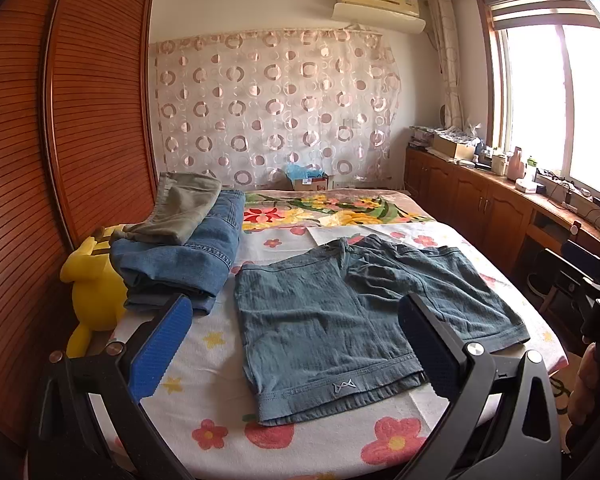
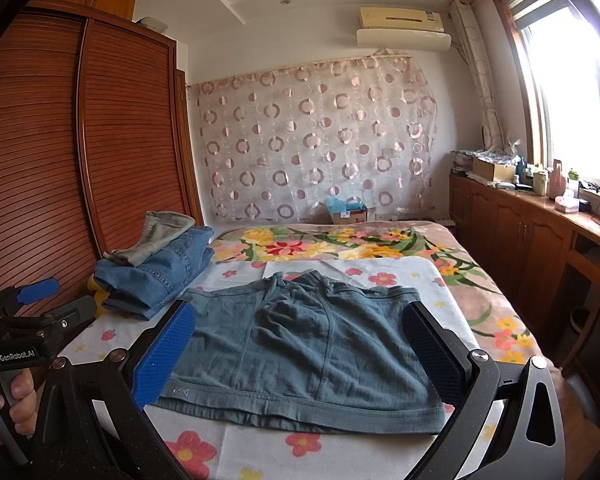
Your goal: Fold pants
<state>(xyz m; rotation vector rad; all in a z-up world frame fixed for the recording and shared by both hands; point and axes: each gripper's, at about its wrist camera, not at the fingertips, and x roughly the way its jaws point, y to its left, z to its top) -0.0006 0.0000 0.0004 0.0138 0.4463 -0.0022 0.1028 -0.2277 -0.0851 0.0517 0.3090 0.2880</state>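
Covering most of both views:
Bed: a bed (image 1: 204,364) is seen under a white sheet printed with red and yellow flowers; a floral blanket (image 1: 340,206) is spread across its far end.
Wardrobe: a slatted wooden wardrobe (image 1: 100,112) is set along the bed's left edge.
Shorts: blue-grey shorts (image 1: 340,312) are laid flat on the sheet near the bed's near edge, roughly centred, waistband toward the far end, hems toward the cameras; a small logo is seen on the near left hem.
Stack: folded jeans (image 1: 188,264) are piled at the bed's left edge, with a grey-green garment (image 1: 180,208) laid on top.
Toy: a yellow plush toy (image 1: 92,292) is wedged between the stack and the wardrobe, at the bed's left edge.
Left gripper: the left gripper (image 1: 296,344) is held above the near edge with its jaws spread wide; nothing is grasped, and the shorts are framed between the blue pads (image 1: 160,352).
Right gripper: the right gripper (image 2: 300,356) is likewise released, jaws wide apart over the shorts' hems; no cloth is pinched.
Hand: a hand (image 2: 10,400) is seen wrapped around the left gripper's handle.
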